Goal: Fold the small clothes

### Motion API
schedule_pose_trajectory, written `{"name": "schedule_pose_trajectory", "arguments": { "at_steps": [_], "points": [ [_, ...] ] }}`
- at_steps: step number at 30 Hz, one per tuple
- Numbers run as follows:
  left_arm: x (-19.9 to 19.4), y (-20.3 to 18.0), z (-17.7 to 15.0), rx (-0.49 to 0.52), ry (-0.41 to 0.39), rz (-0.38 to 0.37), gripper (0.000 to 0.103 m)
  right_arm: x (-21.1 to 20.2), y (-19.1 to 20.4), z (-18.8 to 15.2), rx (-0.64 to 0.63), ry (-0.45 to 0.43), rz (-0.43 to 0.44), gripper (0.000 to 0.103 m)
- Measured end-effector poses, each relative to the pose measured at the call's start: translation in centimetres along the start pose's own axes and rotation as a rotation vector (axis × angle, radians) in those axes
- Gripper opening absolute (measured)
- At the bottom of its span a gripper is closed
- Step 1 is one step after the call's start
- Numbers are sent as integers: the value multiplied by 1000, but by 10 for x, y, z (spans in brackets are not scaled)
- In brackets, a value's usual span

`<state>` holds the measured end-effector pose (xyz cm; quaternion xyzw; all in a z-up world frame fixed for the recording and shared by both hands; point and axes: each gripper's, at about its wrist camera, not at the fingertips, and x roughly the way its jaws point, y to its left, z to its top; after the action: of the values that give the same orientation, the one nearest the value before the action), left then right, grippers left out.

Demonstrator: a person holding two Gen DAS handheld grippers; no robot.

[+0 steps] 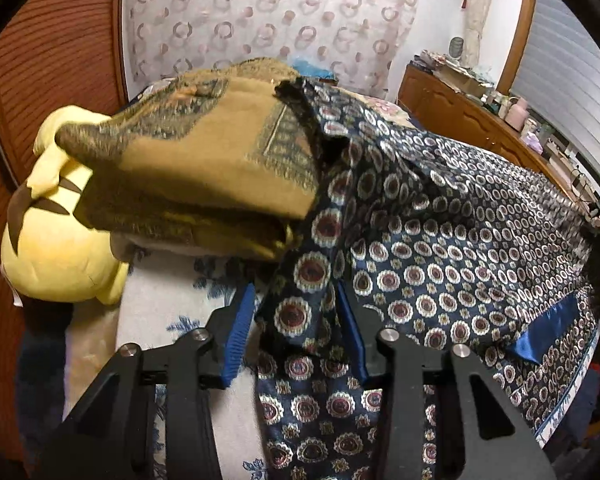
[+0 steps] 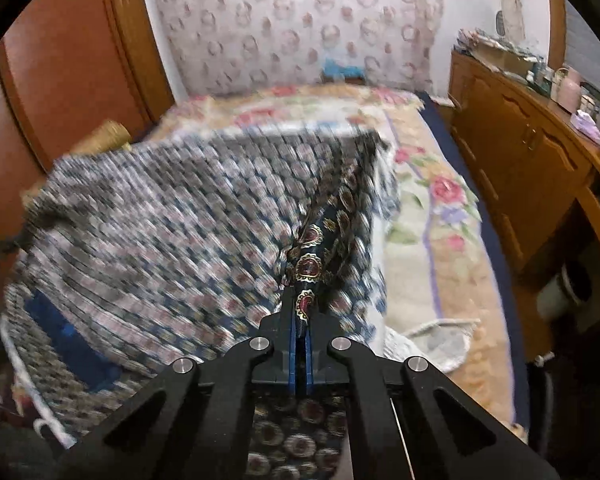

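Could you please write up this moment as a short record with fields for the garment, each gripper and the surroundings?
garment: navy patterned scarf, lifted over the bed
left gripper: jaws apart, scarf fabric bunched between them
right gripper: shut on a scarf edge
beside: folded tan scarf, yellow plush toy
blur: scarf blurred in the right wrist view

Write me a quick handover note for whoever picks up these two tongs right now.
Right tongs: shut on a bunched edge of the navy patterned scarf.
Left tongs: open, pads on either side of another hanging part of the scarf, not clamped.
The scarf is lifted off the floral bedspread and spread loosely between the two tongs; the right view is motion-blurred. A folded tan cloth sits next to it, by a yellow plush toy.
Done: the tan cloth looks folded.
Left: close the left tongs, then fold the scarf and lay it down.
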<state>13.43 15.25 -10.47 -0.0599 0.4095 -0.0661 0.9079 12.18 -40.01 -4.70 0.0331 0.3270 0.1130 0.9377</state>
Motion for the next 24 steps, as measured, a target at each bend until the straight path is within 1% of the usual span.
{"name": "schedule_pose_trajectory", "arguments": {
  "at_steps": [2, 3, 4, 5, 7, 8, 10, 15, 19, 24],
  "points": [
    [0, 1, -3, -1, 1, -15, 33, -20, -4, 5, 22, -53, 28, 2],
    [0, 0, -4, 0, -1, -21, 29, -25, -5, 4, 26, -68, 28, 2],
    [-1, 0, -4, 5, -5, -25, 22, -30, -6, 4, 23, -79, 21, 2],
    [-2, -1, -4, 7, -9, -27, 14, -34, -5, 4, 13, -82, 10, 2],
    [-4, -3, -4, 8, -14, -49, 5, -38, -5, 3, 3, -78, -3, 2],
    [-6, -3, -3, 11, -17, -61, 3, -39, -7, 1, 1, -73, -10, 2],
    [-13, -7, -3, 22, -27, -66, 2, -37, -9, -2, 5, -67, -25, 2],
    [-46, -12, -9, 33, -77, -90, 2, -31, -12, -1, 27, -68, -38, 2],
    [-62, -12, -16, 25, -67, -117, 2, -34, -9, -4, 28, -76, -36, 2],
    [-67, -14, -32, 31, -36, -118, 2, -49, -7, -18, 22, -58, -37, 2]
  ]
}}
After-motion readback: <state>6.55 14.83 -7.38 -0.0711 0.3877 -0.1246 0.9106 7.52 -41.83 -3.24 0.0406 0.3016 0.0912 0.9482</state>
